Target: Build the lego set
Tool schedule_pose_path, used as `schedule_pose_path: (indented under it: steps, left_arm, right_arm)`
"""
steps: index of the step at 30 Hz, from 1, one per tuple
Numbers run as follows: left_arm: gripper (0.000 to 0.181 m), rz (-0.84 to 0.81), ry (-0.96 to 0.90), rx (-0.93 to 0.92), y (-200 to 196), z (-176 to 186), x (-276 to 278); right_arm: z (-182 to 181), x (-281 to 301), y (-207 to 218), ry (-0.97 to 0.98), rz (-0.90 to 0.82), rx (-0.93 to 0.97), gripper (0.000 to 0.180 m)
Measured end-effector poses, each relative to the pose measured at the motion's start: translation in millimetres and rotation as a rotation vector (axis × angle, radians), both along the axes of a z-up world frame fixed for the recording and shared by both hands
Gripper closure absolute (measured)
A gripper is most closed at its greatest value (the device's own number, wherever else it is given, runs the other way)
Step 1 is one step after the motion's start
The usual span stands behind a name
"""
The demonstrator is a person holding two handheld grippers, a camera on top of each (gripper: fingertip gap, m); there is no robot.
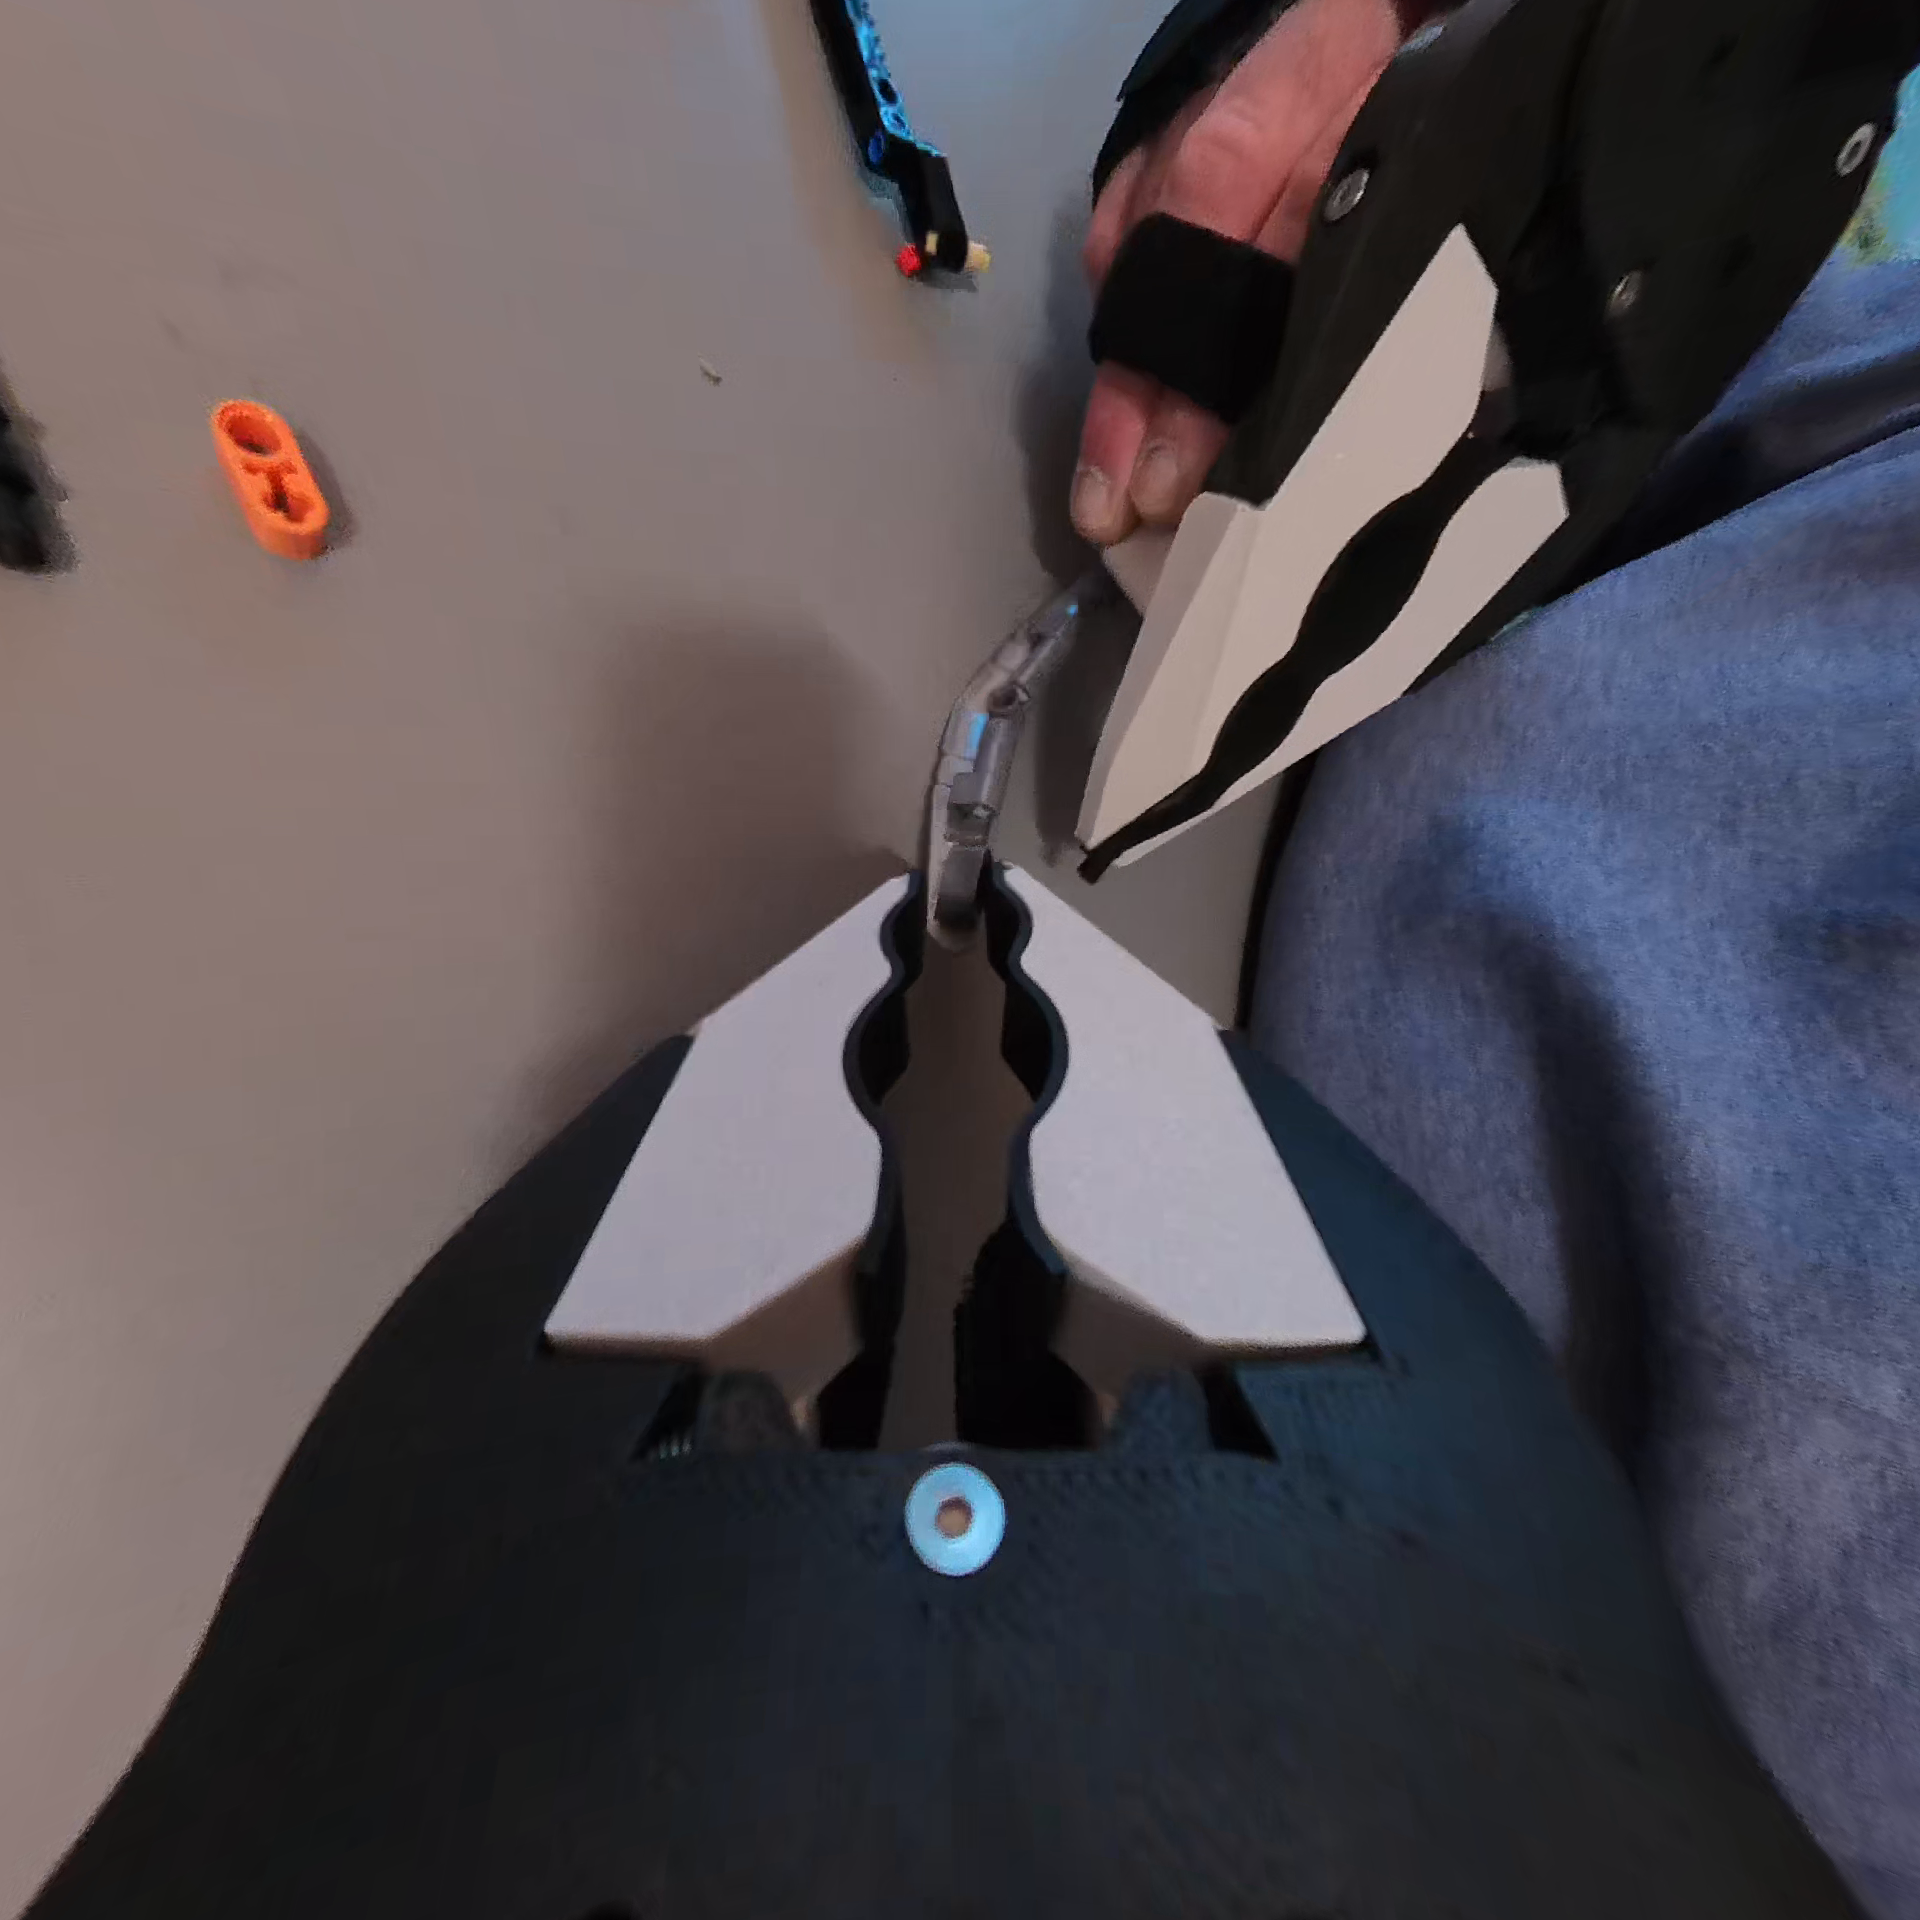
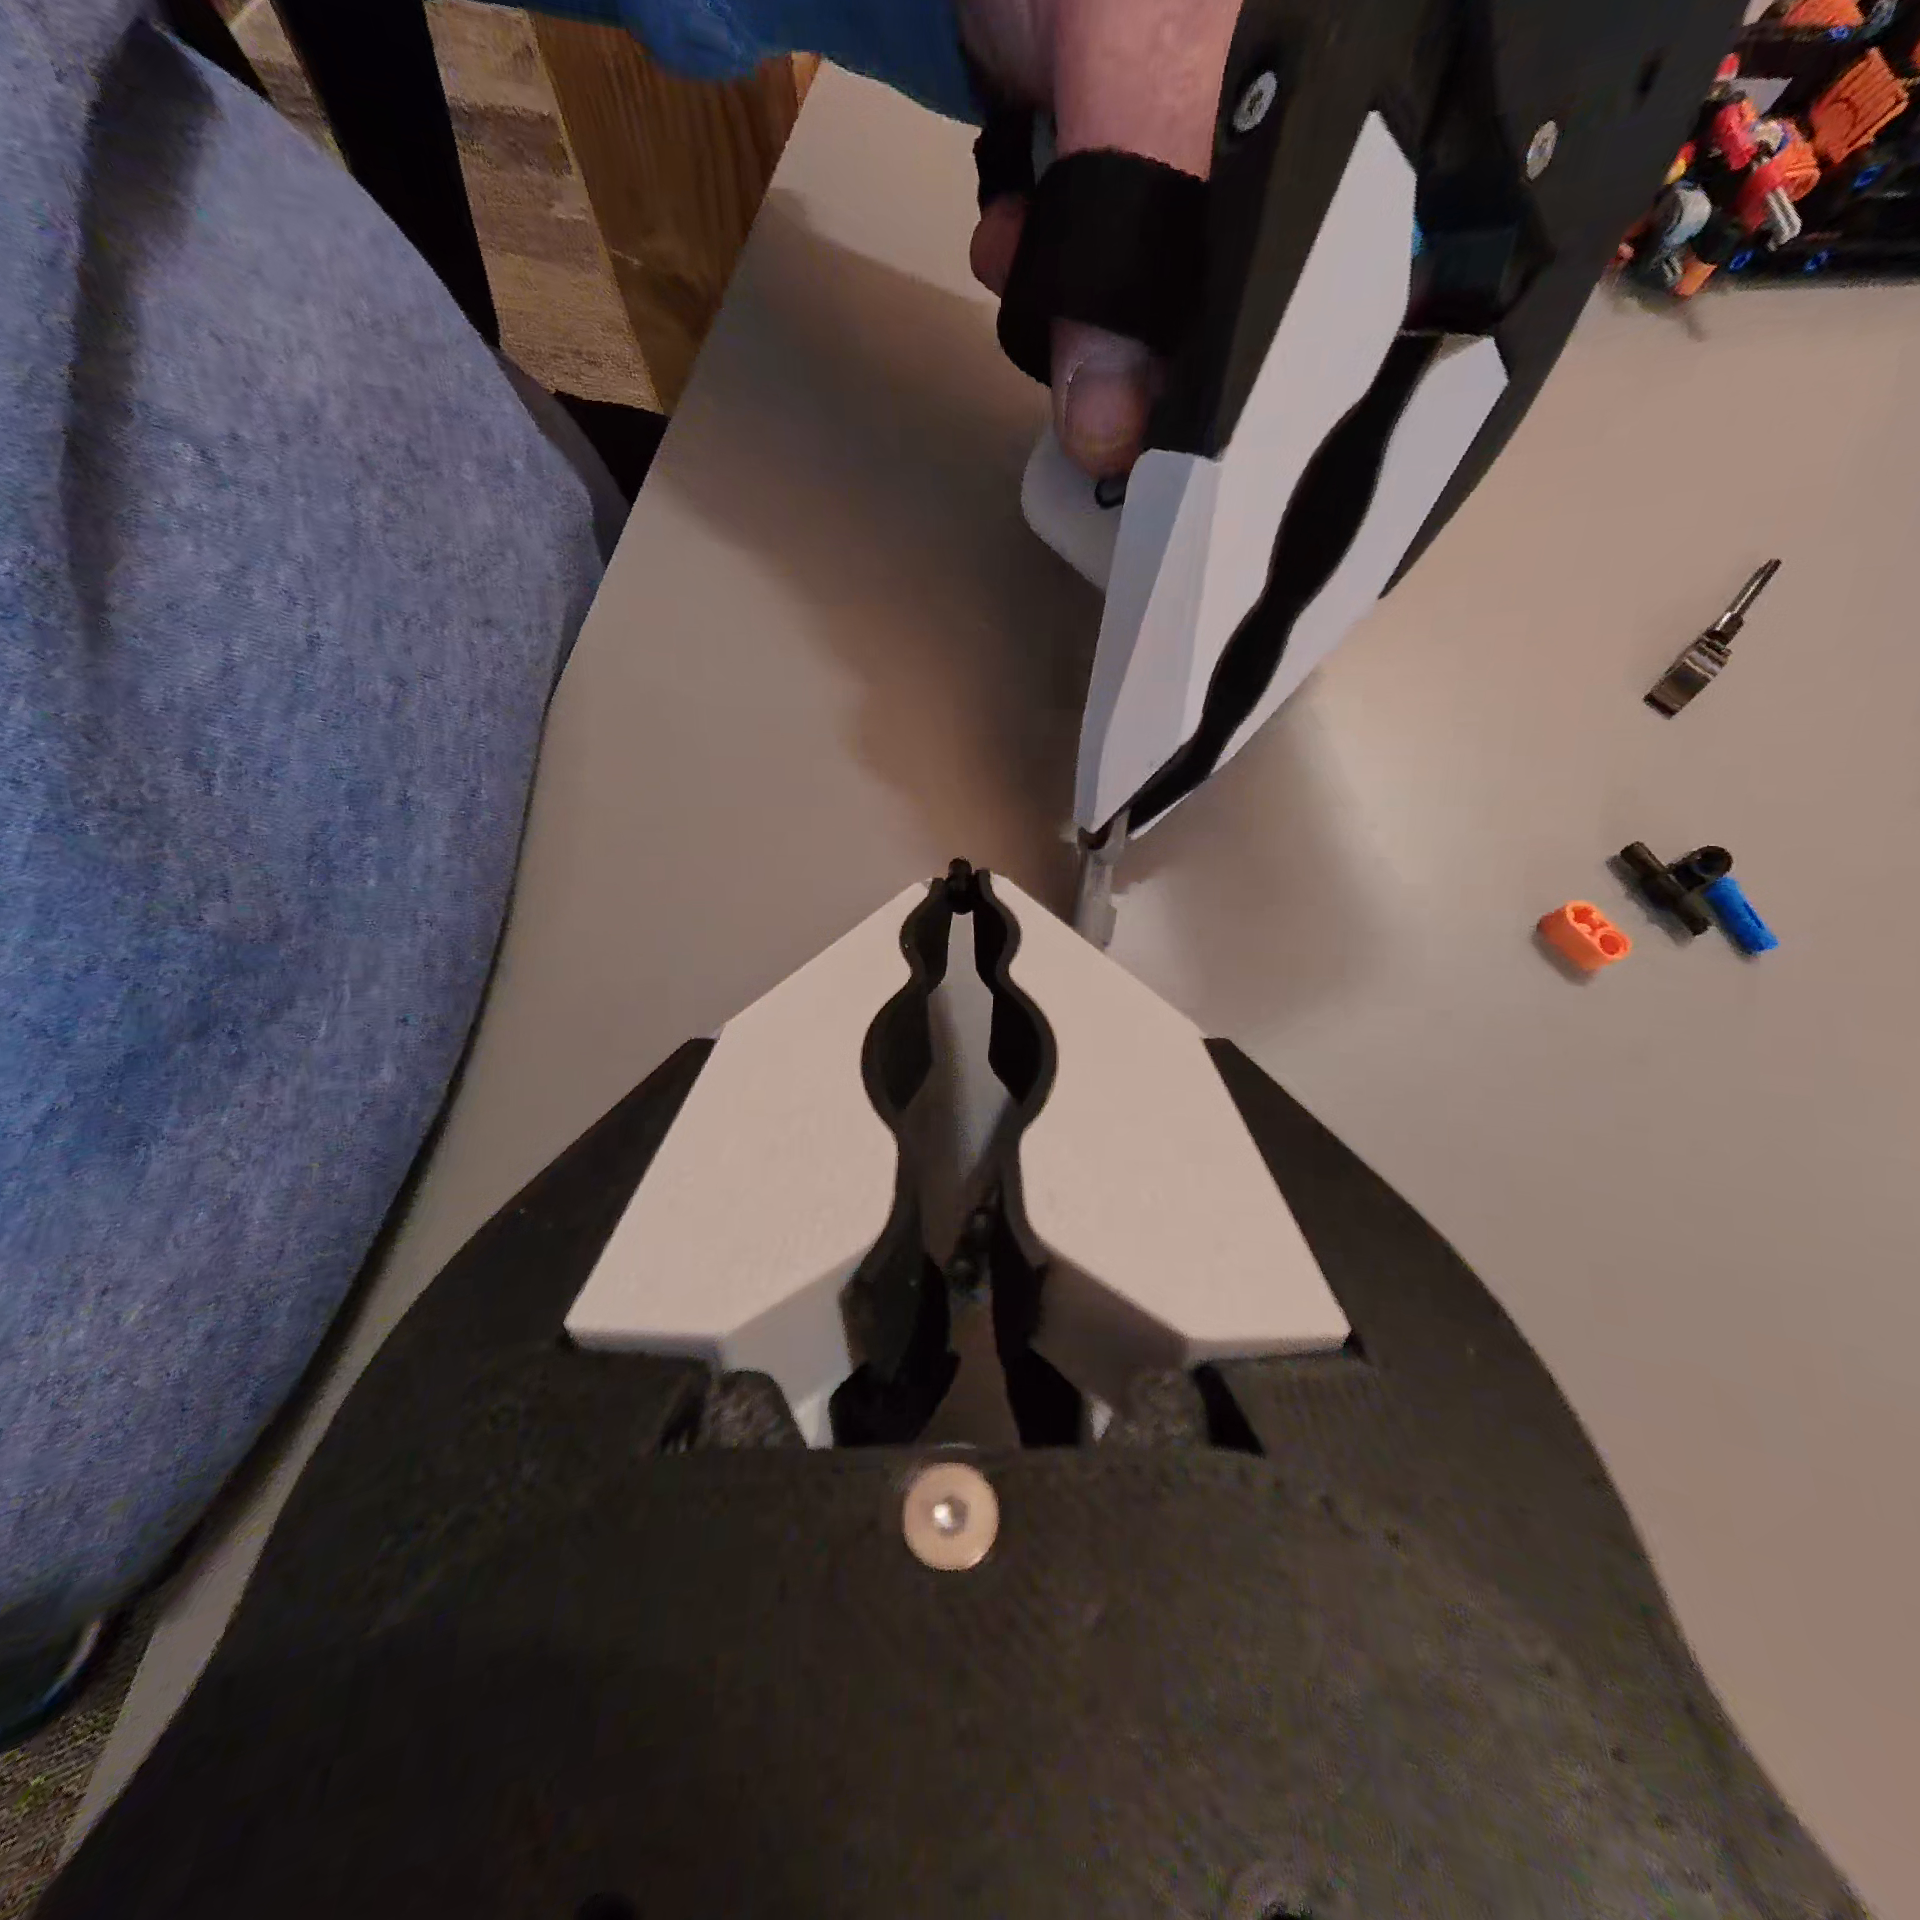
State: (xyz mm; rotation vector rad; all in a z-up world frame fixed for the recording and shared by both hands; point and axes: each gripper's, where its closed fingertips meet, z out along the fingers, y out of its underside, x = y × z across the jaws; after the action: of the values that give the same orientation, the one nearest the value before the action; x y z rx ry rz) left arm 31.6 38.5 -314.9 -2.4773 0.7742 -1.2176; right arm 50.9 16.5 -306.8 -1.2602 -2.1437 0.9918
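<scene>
Lego piece: a bent grey beam (image 1: 977, 743) is pinched at its lower end by the left gripper (image 1: 958, 902), so it's up off the table (image 1: 468, 831), close to the table's near edge. Its upper end runs up toward the right gripper's white finger; can't tell if they touch.

Left gripper: fingers nearly shut, clamped on that grey beam right at the tips. In the right wrist view it (image 2: 1103, 826) comes down from the top with the beam (image 2: 1096, 894) poking out below.

Right gripper: tips (image 2: 961, 878) look closed together, or very nearly, and there's a small dark bit right at the tips, too small to say if it's a part or just the pads. From the left wrist view it (image 1: 1091, 862) sits just beside the grey beam, pointing down toward the table edge.

Hands: a hand (image 1: 1205, 312) with a black strap over the fingers is on the right gripper.

Loose bits: an orange two-hole liftarm (image 1: 272, 480) lies flat on the table, well away from both grippers. A black and blue pin connector (image 2: 1704, 899) sits just beside that orange one (image 2: 1584, 937) in the right view, with a dark grey part (image 2: 1709, 644) farther back.

Bigger stuff: a black-and-blue sub-assembly (image 1: 894, 135) lies at the far side, and an orange, black and red build (image 2: 1787, 135) is in the corner.

Person: blue fabric (image 1: 1610, 1039) fills the side past the table edge.
</scene>
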Motion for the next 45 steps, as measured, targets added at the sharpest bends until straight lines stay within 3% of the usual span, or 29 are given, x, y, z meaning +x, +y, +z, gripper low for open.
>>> schedule_pose_path:
  steps: [6,11,20,24,28,45]
  left_arm:
    - [0.172,-0.02,-0.021,-0.092,-2.0,-5.4,5.8]
    - [0.171,-0.039,-0.027,-0.034,-1.7,-6.0,7.3]
    - [0.154,-0.127,0.166,0.416,-4.9,-7.6,0.5]
    - [0.156,-0.155,0.29,0.615,2.1,-9.8,1.9]
    - [0.172,-0.196,0.345,0.673,5.6,-16.1,8.9]
    - [0.175,-0.137,0.195,0.712,-0.5,18.9,11.6]
  right_arm:
    - [-16.6,-0.7,0.0,-0.076,0.02,-0.04,0.177]
    - [-19.4,-1.0,-1.6,-0.122,0.025,-0.13,0.179]
    - [-16.8,-1.9,0.1,-0.15,0.026,-0.213,0.179]
    - [-16.5,-1.7,-0.3,-0.158,0.033,-0.229,0.179]
    - [-15.9,-1.8,0.4,-0.161,0.029,-0.241,0.179]
    - [11.8,-3.6,-3.0,-0.042,0.024,-0.369,0.177]
